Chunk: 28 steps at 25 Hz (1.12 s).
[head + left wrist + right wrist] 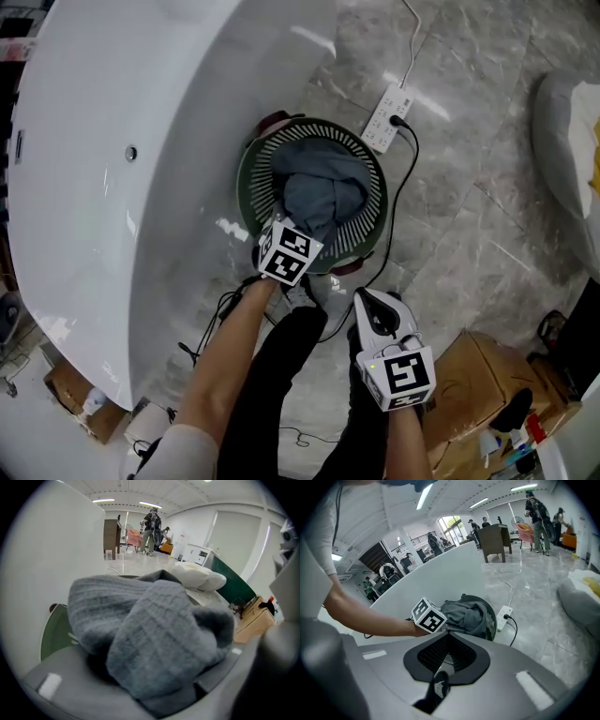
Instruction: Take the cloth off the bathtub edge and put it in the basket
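The grey waffle-knit cloth (319,192) is bunched into a heap inside the dark green round basket (379,202). It fills the middle of the basket and rises above the slatted rim. The heap has no clean shape, but its longer run goes from the basket's near rim, where it narrows to a gathered end, towards the far rim, where it broadens.

The left tool (281,230) reaches over the basket's near rim, its marker cube just outside the rim. Its jaws are clenched on that gathered end. In the left gripper view, folds of cloth bulge up between the two grey jaws and cover their tips. Only a green sliver of basket wall shows at the left.

The right tool (368,305) hangs on the near side of the basket, apart from it. Its jaws are closed together with nothing between them.

The white bathtub (112,141) stands against the basket's left side, and a white power strip (386,117) lies on the marble floor (469,197) just beyond the basket's far right rim.

The cloth hides the inside of the basket, so I cannot tell whether the cloth reaches the bottom. The bathtub is cut off at the frame's top and left.
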{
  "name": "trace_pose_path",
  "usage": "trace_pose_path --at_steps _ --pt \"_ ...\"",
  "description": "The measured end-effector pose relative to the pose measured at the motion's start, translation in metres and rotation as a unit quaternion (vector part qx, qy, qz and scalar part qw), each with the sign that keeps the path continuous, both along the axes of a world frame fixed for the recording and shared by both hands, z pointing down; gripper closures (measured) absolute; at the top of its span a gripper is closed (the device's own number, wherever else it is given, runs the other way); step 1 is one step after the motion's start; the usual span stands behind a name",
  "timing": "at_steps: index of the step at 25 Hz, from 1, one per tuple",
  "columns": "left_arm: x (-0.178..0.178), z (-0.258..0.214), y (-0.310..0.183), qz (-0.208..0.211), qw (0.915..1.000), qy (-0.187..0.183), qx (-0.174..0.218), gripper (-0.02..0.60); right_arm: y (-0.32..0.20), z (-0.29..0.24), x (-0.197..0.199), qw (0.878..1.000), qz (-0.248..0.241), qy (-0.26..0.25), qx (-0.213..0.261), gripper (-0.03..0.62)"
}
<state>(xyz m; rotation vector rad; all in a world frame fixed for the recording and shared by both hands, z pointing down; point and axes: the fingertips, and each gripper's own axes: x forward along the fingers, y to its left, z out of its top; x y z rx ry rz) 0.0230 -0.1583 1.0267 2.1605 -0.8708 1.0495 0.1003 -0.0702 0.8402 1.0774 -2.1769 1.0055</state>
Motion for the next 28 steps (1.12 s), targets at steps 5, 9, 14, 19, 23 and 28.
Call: trace_pose_path --at_steps 5,9,14,19,23,28 --pt "-0.003 0.025 -0.003 -0.021 0.9997 -0.001 -0.014 0.209 -0.002 0.045 -0.001 0.999 0.009 -0.009 -0.042 0.592" --pt "-0.005 0.037 -0.005 -0.030 0.9993 0.008 -0.021 0.206 -0.008 0.066 -0.022 0.998 -0.042 -0.010 -0.043 0.592" --pt "-0.009 0.045 -0.012 -0.035 0.9990 0.012 -0.024 0.191 -0.011 0.072 -0.042 0.996 -0.086 -0.012 -0.033 0.592" --pt "-0.014 0.041 -0.011 -0.065 0.9974 0.005 -0.032 0.129 -0.015 0.060 -0.035 0.996 -0.084 -0.010 -0.036 0.592" --pt "-0.010 0.016 -0.009 -0.056 0.9983 -0.002 -0.018 0.130 -0.015 0.044 -0.022 0.996 -0.078 0.001 -0.037 0.592" --pt "-0.011 -0.018 0.004 -0.067 0.9973 0.002 -0.029 0.130 -0.017 0.021 -0.012 0.997 -0.070 0.001 -0.030 0.592"
